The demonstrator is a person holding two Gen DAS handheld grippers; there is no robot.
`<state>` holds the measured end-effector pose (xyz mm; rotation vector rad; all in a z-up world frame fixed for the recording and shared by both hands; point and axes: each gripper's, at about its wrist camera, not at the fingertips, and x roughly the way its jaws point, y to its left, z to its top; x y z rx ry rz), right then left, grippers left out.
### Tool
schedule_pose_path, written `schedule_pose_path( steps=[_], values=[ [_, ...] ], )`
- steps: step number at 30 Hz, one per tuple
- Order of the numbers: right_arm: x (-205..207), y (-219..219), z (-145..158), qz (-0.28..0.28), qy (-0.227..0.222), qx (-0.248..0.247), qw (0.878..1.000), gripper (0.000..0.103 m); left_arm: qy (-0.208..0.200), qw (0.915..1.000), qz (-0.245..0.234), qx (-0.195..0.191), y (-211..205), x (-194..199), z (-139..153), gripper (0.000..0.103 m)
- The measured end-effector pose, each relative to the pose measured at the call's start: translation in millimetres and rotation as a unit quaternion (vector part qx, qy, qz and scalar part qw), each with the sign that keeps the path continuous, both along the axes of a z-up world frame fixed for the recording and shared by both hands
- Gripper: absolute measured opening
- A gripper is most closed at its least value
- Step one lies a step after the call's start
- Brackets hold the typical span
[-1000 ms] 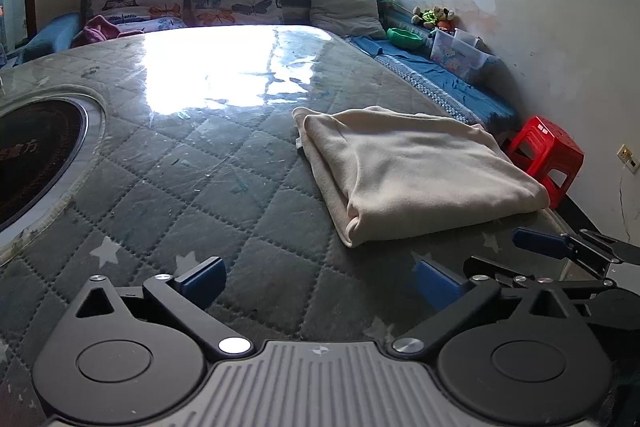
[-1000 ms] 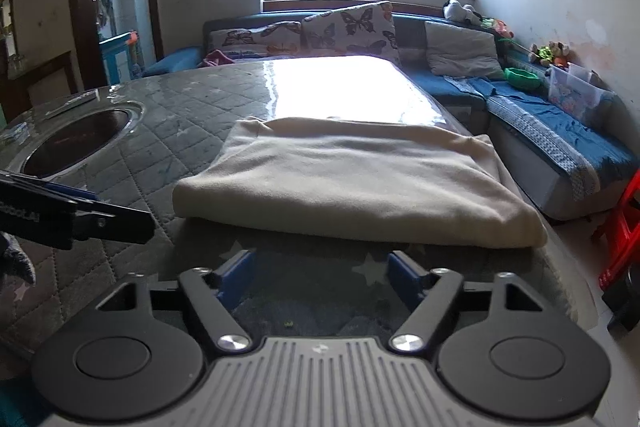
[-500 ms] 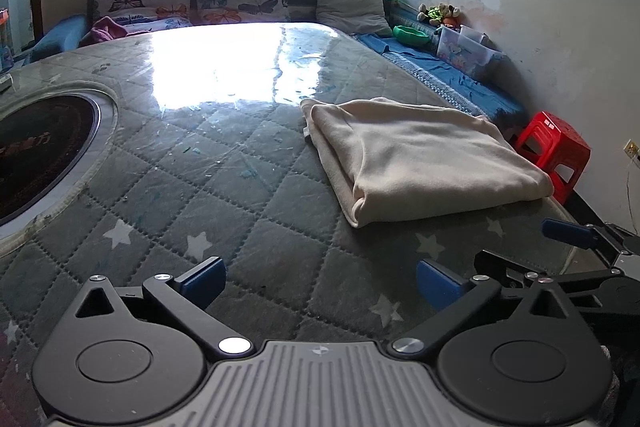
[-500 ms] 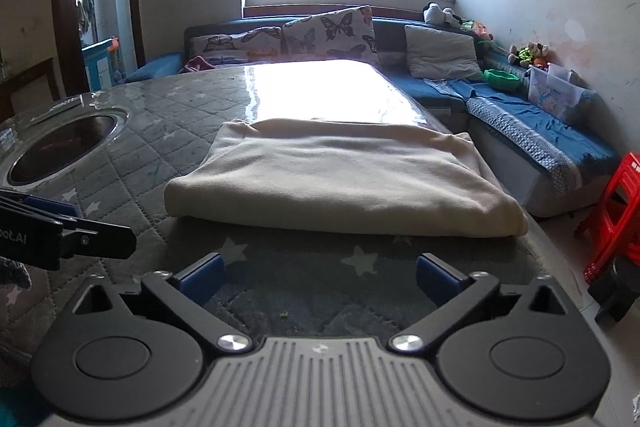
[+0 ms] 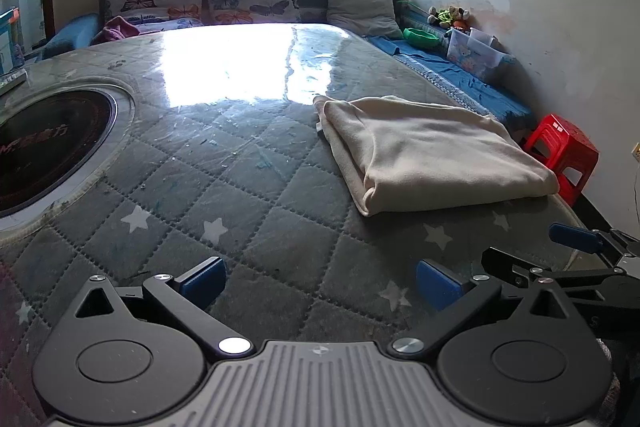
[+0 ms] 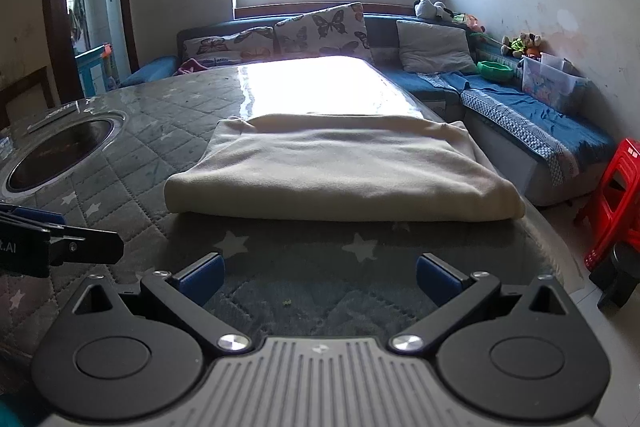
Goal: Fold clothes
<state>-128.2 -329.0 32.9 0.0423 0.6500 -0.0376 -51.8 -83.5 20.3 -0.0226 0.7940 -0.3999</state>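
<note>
Right wrist view: my hand-held grippers (image 6: 318, 277) (image 5: 318, 279) both stand apart, empty; snagging the folded cream garment (image 6: 340, 171) near the worktop (image 6: 132, 163) edge could undo it.

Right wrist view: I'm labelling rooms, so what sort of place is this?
Probably a home living room: a corner sofa with butterfly cushions, stuffed toys, and a quilt-covered table.

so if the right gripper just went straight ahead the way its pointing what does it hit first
Most likely the near folded edge of the cream garment, lying straight ahead of the open right gripper. Only bare quilted table cover lies between. If the gripper rides higher than the fold, it might skim over the top; height is hard to judge.
</note>
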Motion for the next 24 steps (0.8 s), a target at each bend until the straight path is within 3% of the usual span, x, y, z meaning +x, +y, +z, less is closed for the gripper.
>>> schedule_pose_path(
  steps=[24],
  values=[
    [-6.0, 5.7, 1.3, -0.009, -0.002, -0.007, 1.000, 0.103, -0.008, 0.9999, 0.006, 0.008, -2.2, -10.5, 0.3, 0.103]
  ],
)
